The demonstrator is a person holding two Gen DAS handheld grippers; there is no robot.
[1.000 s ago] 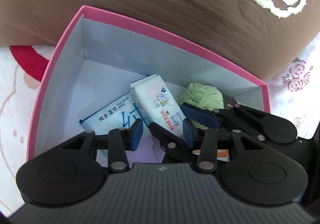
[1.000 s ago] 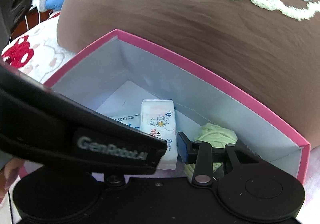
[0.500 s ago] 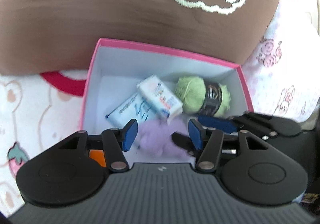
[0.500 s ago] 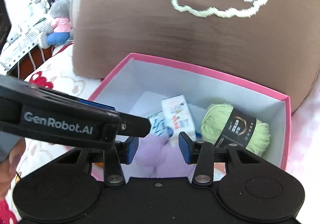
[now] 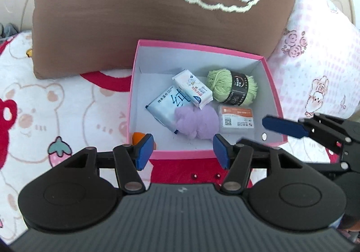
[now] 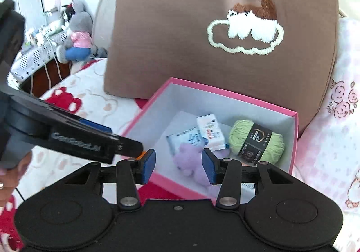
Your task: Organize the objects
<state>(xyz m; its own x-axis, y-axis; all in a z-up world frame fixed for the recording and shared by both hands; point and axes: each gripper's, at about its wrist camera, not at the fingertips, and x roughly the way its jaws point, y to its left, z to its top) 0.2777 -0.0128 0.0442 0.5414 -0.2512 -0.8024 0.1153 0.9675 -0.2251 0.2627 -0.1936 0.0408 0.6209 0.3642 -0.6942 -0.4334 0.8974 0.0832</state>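
Note:
A pink box (image 5: 273, 85) (image 6: 146, 110) sits on the bed. Inside lie a green yarn ball (image 5: 221, 85) (image 6: 243, 135), a white tissue pack (image 5: 193, 88) (image 6: 210, 131), a blue wet-wipe pack (image 5: 166, 105) (image 6: 182, 141), a purple plush (image 5: 195, 122) (image 6: 191, 159) and a clear card case (image 5: 236, 119). An orange object (image 5: 137, 137) shows at the box's near left corner. My left gripper (image 5: 182, 154) is open and empty, above the box's near wall. My right gripper (image 6: 177, 168) is open and empty, also at the near wall.
A brown pillow (image 5: 146, 11) (image 6: 180, 38) with a cloud design leans behind the box. The bedsheet (image 5: 45, 105) has bear prints. A pink blanket (image 5: 319, 67) lies right. A grey plush toy (image 6: 76, 33) sits on a side shelf far left.
Both grippers have pulled back and up out of the box. The whole box and pillow now show, and the card case and orange object have come into view.

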